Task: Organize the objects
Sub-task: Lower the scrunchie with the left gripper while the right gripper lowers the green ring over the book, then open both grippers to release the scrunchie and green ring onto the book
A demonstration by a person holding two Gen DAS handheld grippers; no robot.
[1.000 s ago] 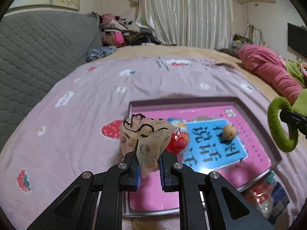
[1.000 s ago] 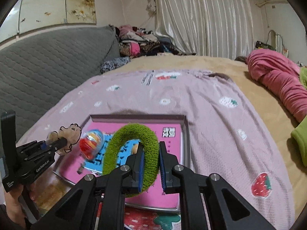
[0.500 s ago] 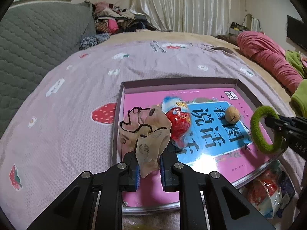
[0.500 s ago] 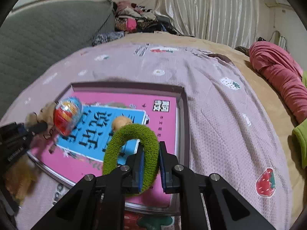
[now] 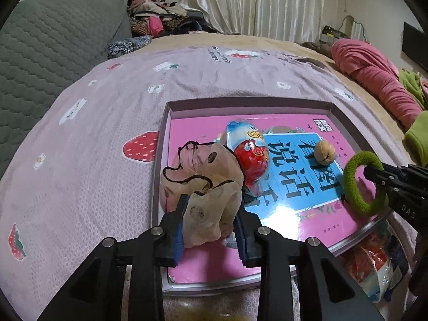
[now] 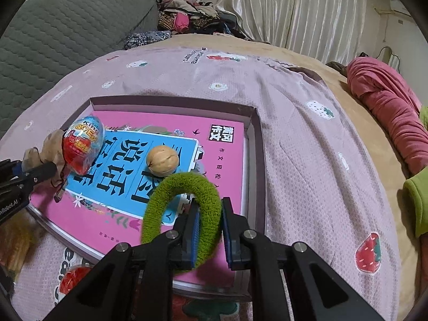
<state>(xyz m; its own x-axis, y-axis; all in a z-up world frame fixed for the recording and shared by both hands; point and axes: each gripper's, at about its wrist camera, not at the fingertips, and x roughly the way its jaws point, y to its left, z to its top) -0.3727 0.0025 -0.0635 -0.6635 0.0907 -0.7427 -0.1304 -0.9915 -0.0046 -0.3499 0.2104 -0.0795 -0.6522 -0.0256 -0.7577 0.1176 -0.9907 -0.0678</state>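
Observation:
A shallow grey box tray (image 5: 240, 103) lies on the pink strawberry bedspread with a pink and blue book (image 5: 203, 125) inside. On the book rest a red and blue foil egg (image 5: 250, 157) and a walnut (image 5: 324, 152). A beige fabric scrunchie (image 5: 203, 187) with black trim sits at the book's left edge, beside the egg. My left gripper (image 5: 210, 208) is opening around it, and the cloth lies loosely between the jaws. My right gripper (image 6: 208, 214) is shut on a green terry hair ring (image 6: 187, 182), held just above the book's near right part, close to the walnut (image 6: 162, 164).
A snack packet (image 5: 374, 262) pokes out from under the tray's near corner. A grey quilted headboard (image 5: 40, 53) runs along the left, and a clothes pile (image 5: 160, 18) lies behind. A rolled pink blanket (image 5: 374, 80) and a green garment (image 5: 417, 139) lie on the right.
The left jaws have parted around the beige scrunchie, which has settled onto the book. The right gripper came down over the tray with the green ring still in it.

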